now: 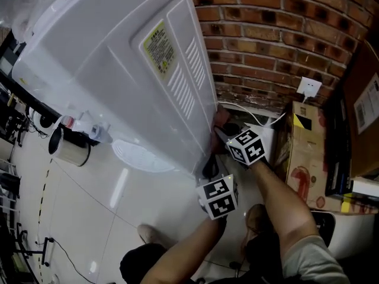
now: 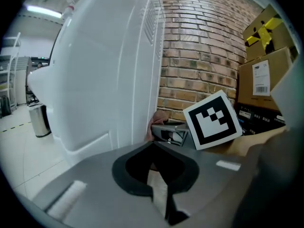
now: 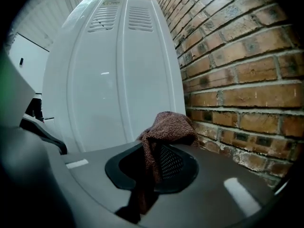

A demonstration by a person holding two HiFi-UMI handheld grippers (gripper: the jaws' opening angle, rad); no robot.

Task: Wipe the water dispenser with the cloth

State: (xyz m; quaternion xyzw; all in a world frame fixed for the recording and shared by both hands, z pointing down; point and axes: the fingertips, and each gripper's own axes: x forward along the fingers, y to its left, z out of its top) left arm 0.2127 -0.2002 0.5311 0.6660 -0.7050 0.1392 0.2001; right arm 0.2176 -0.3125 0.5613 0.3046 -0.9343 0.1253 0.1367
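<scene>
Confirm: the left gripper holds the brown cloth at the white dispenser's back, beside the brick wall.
Wrong gripper. The right gripper holds the brown cloth at the white dispenser's back, beside the brick wall; the right gripper view shows it.

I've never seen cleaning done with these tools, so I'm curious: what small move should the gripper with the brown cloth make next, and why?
Probably press the cloth against the water dispenser and sweep it along the white back panel. The right gripper has the cloth clamped in its jaws, low beside that panel and close to the brick wall. Whether the cloth already touches the panel isn't clearly visible.
</scene>
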